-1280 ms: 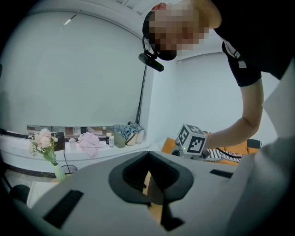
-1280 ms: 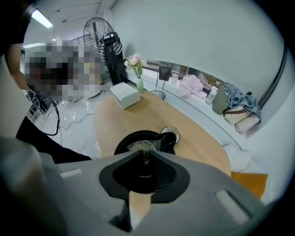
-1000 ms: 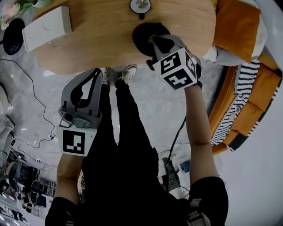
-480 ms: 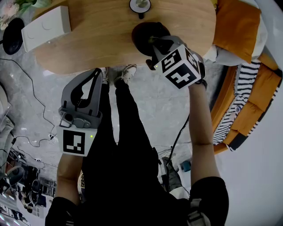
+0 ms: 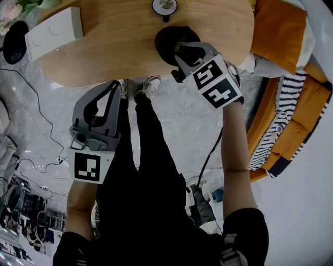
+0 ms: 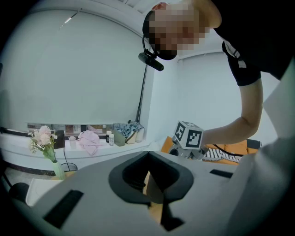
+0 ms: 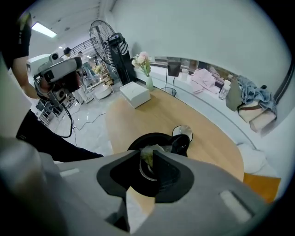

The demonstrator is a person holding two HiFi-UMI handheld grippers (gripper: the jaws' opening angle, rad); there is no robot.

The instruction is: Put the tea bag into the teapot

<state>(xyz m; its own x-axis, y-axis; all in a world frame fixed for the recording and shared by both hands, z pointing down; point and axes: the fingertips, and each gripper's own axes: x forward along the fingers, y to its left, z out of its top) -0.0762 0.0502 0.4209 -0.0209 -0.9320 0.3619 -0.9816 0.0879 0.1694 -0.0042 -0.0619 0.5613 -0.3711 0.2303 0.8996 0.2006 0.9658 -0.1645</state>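
Head view: a black teapot [image 5: 165,37] is seen on the wooden table [image 5: 114,47], toward 12 o'clock in the frame and close to the table's near edge. The right gripper [image 5: 180,48] is held over the pot from its 5 o'clock side, with the marker cube trailing back toward the forearm. In the right gripper view its jaws are seen drawn together on a pale greenish tea bag [image 7: 148,155], which is pinched between the pads and stands up a little above them. The dark body of the teapot is seen directly beyond the bag, and a light ring, taken to be the rim of the mouth, shows through the gap behind the jaws. Whether the bag is touching the pot cannot be told. A round lid with a knob [image 5: 165,6] is noted on the table at the pot's 12 o'clock, apart from it, so the pot is judged to be open. A white box [image 5: 54,31] is seen far off at 9 o'clock on the same table. The left gripper [image 5: 115,84] is held off the table at its 6 o'clock edge, above the floor. Its jaws are seen closed at the tips with nothing between them, only a sliver of tabletop showing through the loop behind. Progress, as judged: the bag is picked up and brought above the mouth. Lowering and release are left to do, and the bag is not yet in the pot.
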